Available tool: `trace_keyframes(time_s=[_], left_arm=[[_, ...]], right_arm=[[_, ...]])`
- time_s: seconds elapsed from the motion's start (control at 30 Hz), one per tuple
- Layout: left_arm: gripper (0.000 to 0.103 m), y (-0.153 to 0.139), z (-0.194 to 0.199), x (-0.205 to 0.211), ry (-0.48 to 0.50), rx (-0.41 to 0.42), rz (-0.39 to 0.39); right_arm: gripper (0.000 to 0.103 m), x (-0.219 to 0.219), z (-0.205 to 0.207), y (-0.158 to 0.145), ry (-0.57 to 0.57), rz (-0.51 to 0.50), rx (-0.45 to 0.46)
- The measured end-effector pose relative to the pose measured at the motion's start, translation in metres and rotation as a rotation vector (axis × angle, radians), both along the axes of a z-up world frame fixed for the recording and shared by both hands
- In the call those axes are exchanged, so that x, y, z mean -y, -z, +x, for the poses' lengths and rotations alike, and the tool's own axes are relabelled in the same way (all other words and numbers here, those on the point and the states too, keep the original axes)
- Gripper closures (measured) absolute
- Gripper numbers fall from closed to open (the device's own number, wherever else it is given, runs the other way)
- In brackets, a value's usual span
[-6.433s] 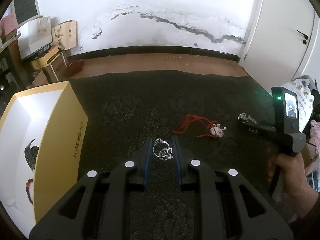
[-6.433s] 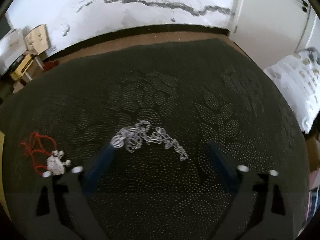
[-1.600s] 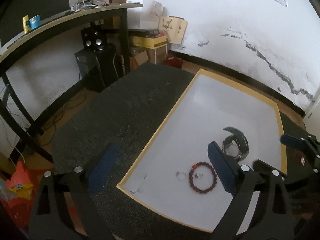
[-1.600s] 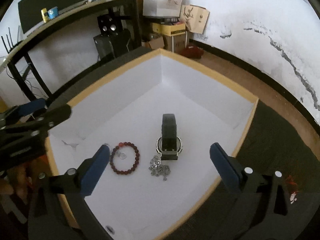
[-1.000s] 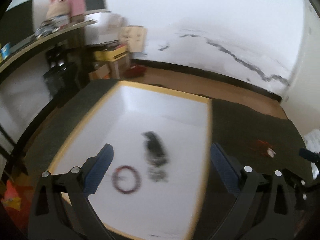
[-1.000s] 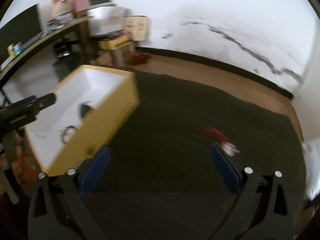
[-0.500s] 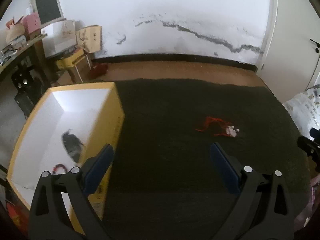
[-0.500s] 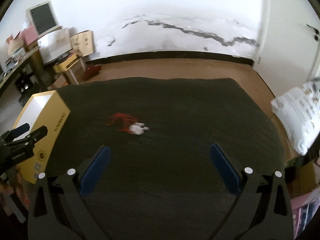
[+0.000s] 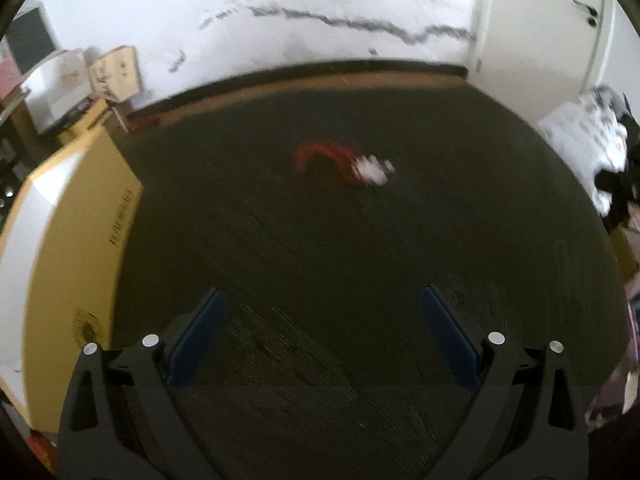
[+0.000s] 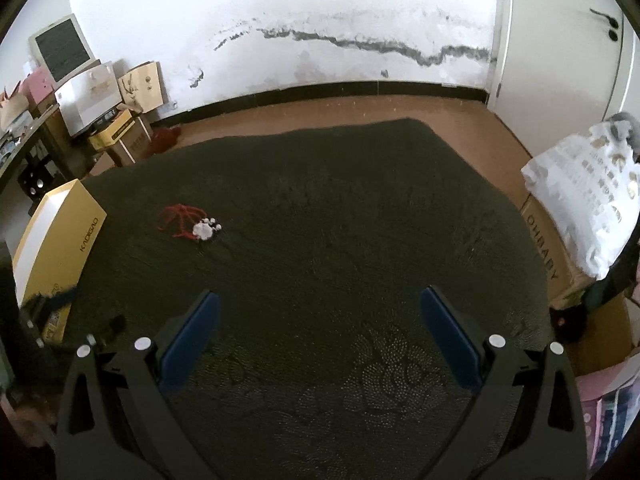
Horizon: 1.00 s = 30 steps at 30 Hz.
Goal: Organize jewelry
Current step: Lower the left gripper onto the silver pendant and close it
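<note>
Lying outside the yellow box [image 10: 60, 236], red-cord pendant [image 10: 192, 224]; both grippers' fingers [image 9: 198, 330] [image 10: 190, 332] spread, empty.

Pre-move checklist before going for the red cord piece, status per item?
1. Left hand-held gripper open and empty: ok.
2. Right hand-held gripper open and empty: ok.
3. Red cord necklace located on the dark cloth, apart from the yellow box: ok.
4. Path to it free of other items on the cloth: ok.
5. Sharp view from the left wrist: not ok, frame is motion-blurred; right wrist view is sharp.
6. Room left inside the box: cannot tell, its interior is barely in view.
</note>
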State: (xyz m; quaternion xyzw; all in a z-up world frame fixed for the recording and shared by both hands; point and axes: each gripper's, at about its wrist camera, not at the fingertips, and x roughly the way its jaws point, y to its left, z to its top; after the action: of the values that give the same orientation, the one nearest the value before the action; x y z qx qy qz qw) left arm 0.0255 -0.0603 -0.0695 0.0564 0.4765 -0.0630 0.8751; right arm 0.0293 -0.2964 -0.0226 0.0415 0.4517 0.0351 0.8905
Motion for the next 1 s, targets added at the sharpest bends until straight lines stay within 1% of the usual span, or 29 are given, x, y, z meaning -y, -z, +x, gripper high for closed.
trace_keyframes(time_s=[0.17, 0.27, 0.4, 0.43, 0.5, 0.57, 0.6, 0.73, 0.8, 0.9, 1.0], left_arm=[[0.008, 0.021, 0.005, 0.008, 0.026, -0.037, 0.015], [0.008, 0.028, 0.015, 0.012, 0.025, -0.026, 0.019], [0.008, 0.034, 0.041, 0.018, 0.027, 0.020, 0.017], [0.008, 0.037, 0.046, 0.021, 0.028, 0.020, 0.023], [0.008, 0.048, 0.061, 0.026, 0.042, -0.009, 0.013], [0.008, 0.054, 0.073, 0.026, 0.029, -0.038, -0.003], [0.007, 0.057, 0.081, 0.026, 0.028, -0.066, -0.025], [0.006, 0.056, 0.108, 0.028, -0.007, -0.062, -0.039], [0.006, 0.056, 0.120, 0.034, -0.010, -0.036, -0.021], [0.006, 0.056, 0.137, 0.040, -0.025, -0.009, -0.029], [0.006, 0.055, 0.145, 0.041, -0.028, 0.004, -0.030]], right_arm=[[0.006, -0.012, 0.010, 0.014, -0.047, -0.031, -0.015], [0.006, -0.021, 0.017, 0.023, -0.057, -0.057, -0.027], [0.006, -0.027, 0.027, 0.030, -0.060, -0.055, -0.028], [0.006, -0.028, 0.030, 0.031, -0.057, -0.057, -0.026], [0.006, -0.029, 0.036, 0.033, -0.047, -0.047, -0.025], [0.006, -0.029, 0.042, 0.033, -0.035, -0.036, -0.021], [0.006, -0.027, 0.045, 0.033, -0.029, -0.027, -0.023], [0.006, -0.022, 0.053, 0.031, -0.014, 0.014, -0.028], [0.006, -0.021, 0.055, 0.028, -0.013, 0.028, -0.026], [0.006, -0.019, 0.054, 0.023, -0.006, 0.041, -0.014], [0.006, -0.014, 0.055, 0.021, 0.010, 0.044, -0.013]])
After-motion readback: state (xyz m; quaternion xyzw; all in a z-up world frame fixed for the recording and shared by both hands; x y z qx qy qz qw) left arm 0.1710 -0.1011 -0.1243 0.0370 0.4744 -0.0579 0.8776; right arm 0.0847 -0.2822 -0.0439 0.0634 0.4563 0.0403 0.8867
